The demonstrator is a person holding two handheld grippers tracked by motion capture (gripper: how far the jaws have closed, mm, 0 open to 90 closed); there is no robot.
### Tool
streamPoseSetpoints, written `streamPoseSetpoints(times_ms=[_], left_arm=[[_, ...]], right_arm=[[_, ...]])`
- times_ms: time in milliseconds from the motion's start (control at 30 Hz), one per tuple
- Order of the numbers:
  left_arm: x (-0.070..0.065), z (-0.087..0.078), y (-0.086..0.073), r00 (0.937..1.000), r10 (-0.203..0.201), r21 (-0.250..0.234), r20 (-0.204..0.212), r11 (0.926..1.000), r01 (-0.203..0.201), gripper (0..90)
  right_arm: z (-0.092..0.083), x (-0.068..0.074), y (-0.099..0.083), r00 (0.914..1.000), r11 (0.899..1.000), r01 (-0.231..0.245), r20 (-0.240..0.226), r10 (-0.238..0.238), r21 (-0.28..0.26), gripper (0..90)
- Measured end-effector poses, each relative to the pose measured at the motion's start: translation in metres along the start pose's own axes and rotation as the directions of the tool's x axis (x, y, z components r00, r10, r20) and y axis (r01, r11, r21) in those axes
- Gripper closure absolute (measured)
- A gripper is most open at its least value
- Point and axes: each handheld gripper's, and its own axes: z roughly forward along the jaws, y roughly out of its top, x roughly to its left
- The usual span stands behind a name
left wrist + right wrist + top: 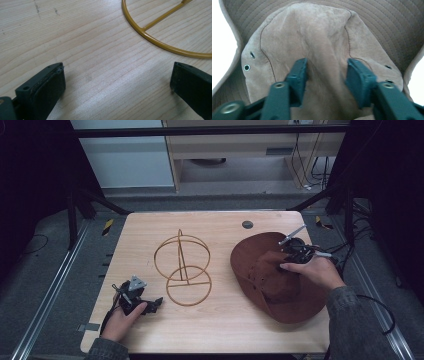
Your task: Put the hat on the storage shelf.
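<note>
Right gripper (pixel 325 75) half-closed, pads pinching hat (pixel 319 37) crown ridge; hat lies at table (pixel 210 330) right, beside wire stand (pixel 182 270). Recommend firm grip w/ straight lift. Left gripper (pixel 142 302) open, idle.

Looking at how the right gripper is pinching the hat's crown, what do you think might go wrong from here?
1. The right gripper pinches only a soft fold of the brown hat crown; the fold may slip out on lifting.
2. The wide floppy brim may sag and catch the wire stand close beside it, tipping it.
3. The left gripper rests open on the table beside the stand's base ring, not steadying it.
</note>
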Motion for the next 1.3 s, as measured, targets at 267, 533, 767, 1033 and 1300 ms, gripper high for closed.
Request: streamPoseSetpoints(times_ms=[267, 533, 767, 1033, 1300], left_arm=[[0.000, 0.000, 0.000, 1.0000, 0.000, 0.000, 0.000, 1.0000, 0.000, 0.0], [0.000, 0.000, 0.000, 1.0000, 0.000, 0.000, 0.000, 1.0000, 0.000, 0.0], [0.000, 0.000, 0.000, 1.0000, 0.000, 0.000, 0.000, 1.0000, 0.000, 0.0], [0.000, 0.000, 0.000, 1.0000, 0.000, 0.000, 0.000, 1.0000, 0.000, 0.0], [0.000, 0.000, 0.000, 1.0000, 0.000, 0.000, 0.000, 1.0000, 0.000, 0.0]], right_arm=[[0.002, -0.004, -0.003, 0.9996, 1.000, 0.003, -0.027, -0.003, 0.005, 79.5], [-0.002, -0.006, -0.003, 0.9987, 1.000, -0.005, -0.050, 0.004, -0.020, 88.8], [-0.013, -0.005, -0.004, 0.9980, 0.998, -0.018, -0.061, 0.014, -0.064, 89.2], [-0.018, -0.002, -0.004, 0.9983, 0.997, -0.018, -0.056, 0.014, -0.075, 89.3], [-0.030, 0.001, -0.001, 0.9987, 0.997, -0.010, -0.050, 0.007, -0.075, 89.3]])
